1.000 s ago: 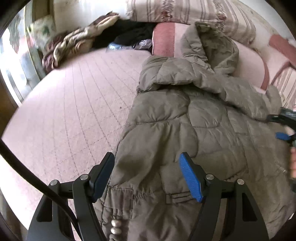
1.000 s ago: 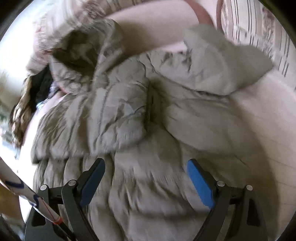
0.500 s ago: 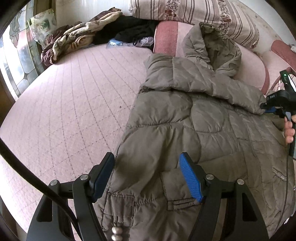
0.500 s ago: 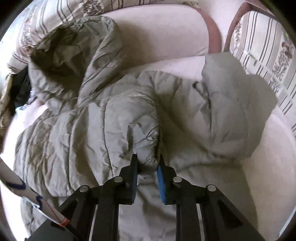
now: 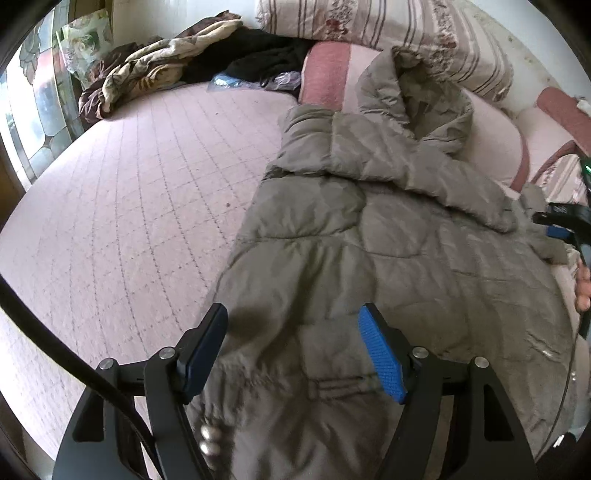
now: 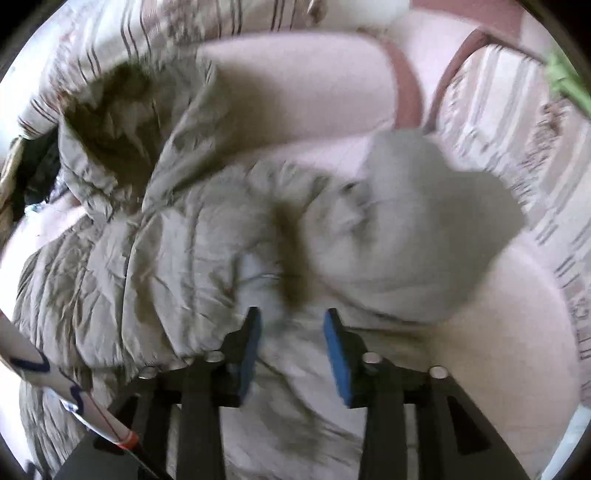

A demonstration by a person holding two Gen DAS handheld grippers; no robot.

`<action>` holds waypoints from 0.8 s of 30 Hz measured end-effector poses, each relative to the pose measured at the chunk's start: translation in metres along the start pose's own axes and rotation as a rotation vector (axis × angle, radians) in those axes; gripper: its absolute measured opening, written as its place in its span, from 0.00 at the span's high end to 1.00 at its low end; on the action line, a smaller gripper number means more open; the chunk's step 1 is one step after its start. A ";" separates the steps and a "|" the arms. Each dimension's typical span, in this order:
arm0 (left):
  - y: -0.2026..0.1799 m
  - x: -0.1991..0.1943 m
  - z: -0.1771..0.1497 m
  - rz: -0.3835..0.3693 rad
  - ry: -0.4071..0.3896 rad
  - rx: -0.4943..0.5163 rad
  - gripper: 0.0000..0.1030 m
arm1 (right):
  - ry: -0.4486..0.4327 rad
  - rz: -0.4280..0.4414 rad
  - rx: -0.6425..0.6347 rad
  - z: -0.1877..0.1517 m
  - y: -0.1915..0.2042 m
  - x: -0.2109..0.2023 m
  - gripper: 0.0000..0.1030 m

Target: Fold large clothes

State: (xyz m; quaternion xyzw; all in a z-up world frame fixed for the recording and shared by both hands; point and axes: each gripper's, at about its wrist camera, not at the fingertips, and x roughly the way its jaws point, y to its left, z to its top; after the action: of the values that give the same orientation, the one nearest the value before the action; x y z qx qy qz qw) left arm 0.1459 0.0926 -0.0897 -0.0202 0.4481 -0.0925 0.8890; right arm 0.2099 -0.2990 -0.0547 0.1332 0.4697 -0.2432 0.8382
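A large olive-grey puffer jacket [image 5: 369,240] with a hood lies spread on a pink quilted bed [image 5: 129,184], one sleeve folded across its chest. My left gripper [image 5: 291,354] is wide open above the jacket's lower hem, holding nothing. My right gripper [image 6: 291,343] is partly open over the jacket [image 6: 166,258] near the folded sleeve's cuff, with fabric between and below its jaws but not pinched. It also shows in the left wrist view [image 5: 561,225] at the jacket's right edge.
Striped pillows [image 5: 388,33] and a pink bolster [image 5: 325,70] line the head of the bed. A crumpled blanket [image 5: 147,74] and dark clothes [image 5: 258,59] lie at the far left corner. A stained-glass window [image 5: 33,122] is at left.
My right gripper closed on the sleeve cuff half a second ago and has now opened partway, letting it go. The left gripper stayed open over the hem.
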 end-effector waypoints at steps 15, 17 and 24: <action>-0.047 0.000 -0.026 0.081 -0.037 0.143 0.25 | 0.037 -0.005 0.506 -0.049 -0.280 -0.017 0.40; -0.047 0.010 -0.026 0.079 -0.009 0.132 0.25 | 0.024 0.006 0.568 -0.045 -0.300 -0.002 0.40; -0.046 0.035 -0.027 0.097 -0.021 0.104 0.06 | 0.006 0.086 0.701 -0.007 -0.331 0.071 0.40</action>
State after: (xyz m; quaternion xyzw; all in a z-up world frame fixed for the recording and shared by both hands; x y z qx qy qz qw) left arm 0.1380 0.0421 -0.1277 0.0469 0.4338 -0.0724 0.8969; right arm 0.0594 -0.5959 -0.1173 0.4331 0.3543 -0.3537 0.7495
